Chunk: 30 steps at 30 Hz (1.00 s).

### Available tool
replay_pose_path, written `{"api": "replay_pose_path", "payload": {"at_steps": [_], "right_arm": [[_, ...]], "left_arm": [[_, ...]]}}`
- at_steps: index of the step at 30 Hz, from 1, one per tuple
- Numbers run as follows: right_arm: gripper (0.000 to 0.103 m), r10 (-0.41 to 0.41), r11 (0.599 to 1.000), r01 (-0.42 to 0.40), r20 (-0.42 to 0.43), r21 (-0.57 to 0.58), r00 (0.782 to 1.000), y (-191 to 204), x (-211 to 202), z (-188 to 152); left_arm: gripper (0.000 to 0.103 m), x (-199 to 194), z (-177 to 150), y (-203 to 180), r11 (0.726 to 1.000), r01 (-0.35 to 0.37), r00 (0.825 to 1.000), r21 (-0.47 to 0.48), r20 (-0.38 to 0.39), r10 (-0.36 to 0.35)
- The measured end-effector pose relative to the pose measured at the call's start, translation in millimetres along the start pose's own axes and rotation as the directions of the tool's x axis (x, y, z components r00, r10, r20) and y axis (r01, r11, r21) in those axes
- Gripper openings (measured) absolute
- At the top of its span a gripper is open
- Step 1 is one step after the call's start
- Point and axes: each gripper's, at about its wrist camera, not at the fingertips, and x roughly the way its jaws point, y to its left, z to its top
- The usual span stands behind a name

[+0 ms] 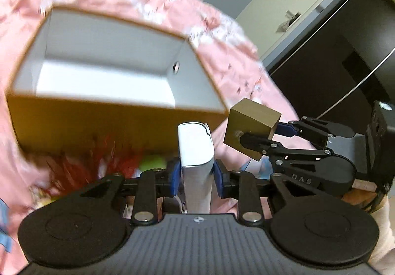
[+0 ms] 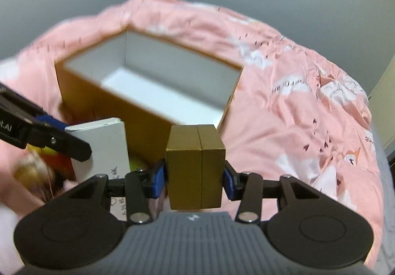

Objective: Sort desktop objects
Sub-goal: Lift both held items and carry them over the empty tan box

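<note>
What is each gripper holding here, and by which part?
Left gripper: white box, pinched across its narrow sides. Right gripper: gold box, clamped across its side faces.

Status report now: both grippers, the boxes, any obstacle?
Left gripper shut on white box. Right gripper shut on gold box. Open carton ahead, empty, unobstructed.

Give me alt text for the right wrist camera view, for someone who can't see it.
The right tongs grip a small gold-brown box above a pink patterned cloth. Beyond it sits a large open brown box with an empty white interior, and at left the left tongs hold a flat white case.
</note>
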Motion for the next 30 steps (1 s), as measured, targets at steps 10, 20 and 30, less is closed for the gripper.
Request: {"api": "replay_pose_path", "payload": {"at_steps": [10,20,30], "right_arm": [[0.049,-0.049,0.989,0.012,0.255,0.145,0.966,-16,-50,63],[0.049,-0.137,0.964,0.077,0.227,0.253,0.964,-36,-2,86],[0.048,-0.182,0.942,0.124,0.162,0.313,0.97,-67,41,75]], "left_arm": [[0.032,-73,82,-21,0.995,-0.008,0.971,0.094,0.24,-0.015],[0.032,10,151,4,0.991,-0.091,0.982,0.094,0.172,0.074],[0.032,111,156,50,0.997,-0.011,0.999,0.076,-0.05,0.015]]}}
